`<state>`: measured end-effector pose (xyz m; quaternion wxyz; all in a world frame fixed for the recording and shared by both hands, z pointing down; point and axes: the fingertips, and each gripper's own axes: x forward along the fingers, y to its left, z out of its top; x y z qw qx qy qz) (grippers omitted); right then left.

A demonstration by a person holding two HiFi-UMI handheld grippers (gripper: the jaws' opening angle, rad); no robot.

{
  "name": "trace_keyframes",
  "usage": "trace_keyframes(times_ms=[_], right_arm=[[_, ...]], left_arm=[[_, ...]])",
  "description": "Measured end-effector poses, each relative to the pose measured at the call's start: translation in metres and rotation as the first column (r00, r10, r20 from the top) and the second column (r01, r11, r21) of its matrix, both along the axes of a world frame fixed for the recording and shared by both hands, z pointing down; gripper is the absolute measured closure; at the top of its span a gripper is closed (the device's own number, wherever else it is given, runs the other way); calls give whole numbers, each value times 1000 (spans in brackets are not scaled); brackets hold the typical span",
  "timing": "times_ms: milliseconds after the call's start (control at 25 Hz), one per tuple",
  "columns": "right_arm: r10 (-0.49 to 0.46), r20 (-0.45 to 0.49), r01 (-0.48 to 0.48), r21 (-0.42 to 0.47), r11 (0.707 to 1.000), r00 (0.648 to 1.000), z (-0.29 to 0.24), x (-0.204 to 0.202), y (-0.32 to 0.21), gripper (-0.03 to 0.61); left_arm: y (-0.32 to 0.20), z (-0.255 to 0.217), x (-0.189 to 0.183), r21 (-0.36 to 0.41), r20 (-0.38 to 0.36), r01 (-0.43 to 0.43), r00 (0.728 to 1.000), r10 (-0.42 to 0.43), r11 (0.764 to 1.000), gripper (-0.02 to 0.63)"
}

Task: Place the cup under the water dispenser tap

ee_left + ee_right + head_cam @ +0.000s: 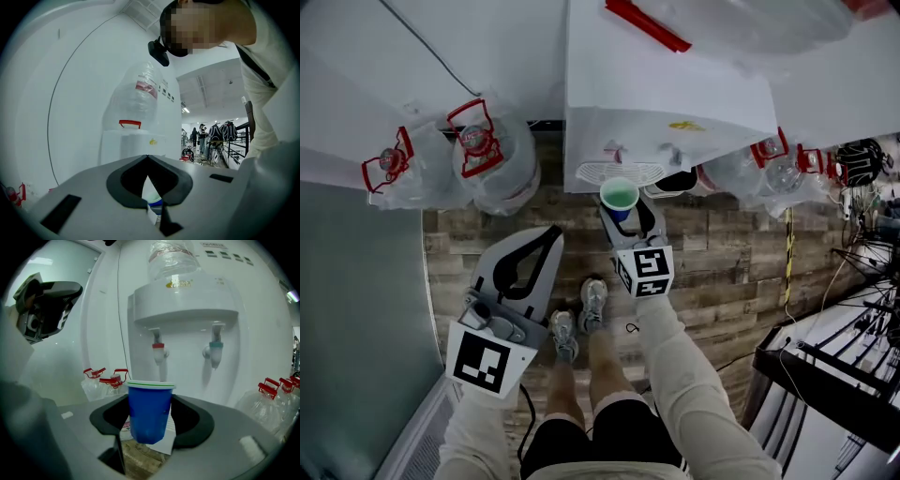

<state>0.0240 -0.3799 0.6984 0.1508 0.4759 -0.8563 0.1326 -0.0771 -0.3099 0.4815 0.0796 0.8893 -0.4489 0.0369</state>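
A blue paper cup (150, 411) with a white rim stands upright between the jaws of my right gripper (150, 420), which is shut on it. From above, the cup (620, 197) shows a green inside and hangs just in front of the white water dispenser (666, 94), beside its drip tray (614, 172). A red tap (158, 351) and a blue tap (214, 350) hang above and behind the cup. My left gripper (549, 236) is lower left of the cup, its jaws shut with tips touching and nothing held; its own view faces the dispenser (136, 140).
Large clear water bottles with red handles (483, 150) stand left of the dispenser, more (773, 169) at its right. A black rack with cables (834, 366) fills the right side. The person's shoes (577, 319) are on the wood-look floor. A grey panel (356, 319) lines the left.
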Motion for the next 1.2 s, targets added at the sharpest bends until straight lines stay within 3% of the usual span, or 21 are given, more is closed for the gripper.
trace_keyframes(times_ms=[440, 720, 1200], right_arm=[[26, -19, -26, 21, 999, 999, 49, -11, -43, 293], [32, -25, -30, 79, 996, 999, 58, -22, -64, 293], [28, -77, -22, 81, 996, 997, 91, -24, -66, 293]], left_arm=[[-9, 44, -10, -12, 19, 5, 1000, -5, 1000, 609], [-12, 57, -17, 5, 19, 15, 1000, -16, 1000, 609], [-10, 80, -21, 3, 37, 17, 999, -17, 1000, 609]])
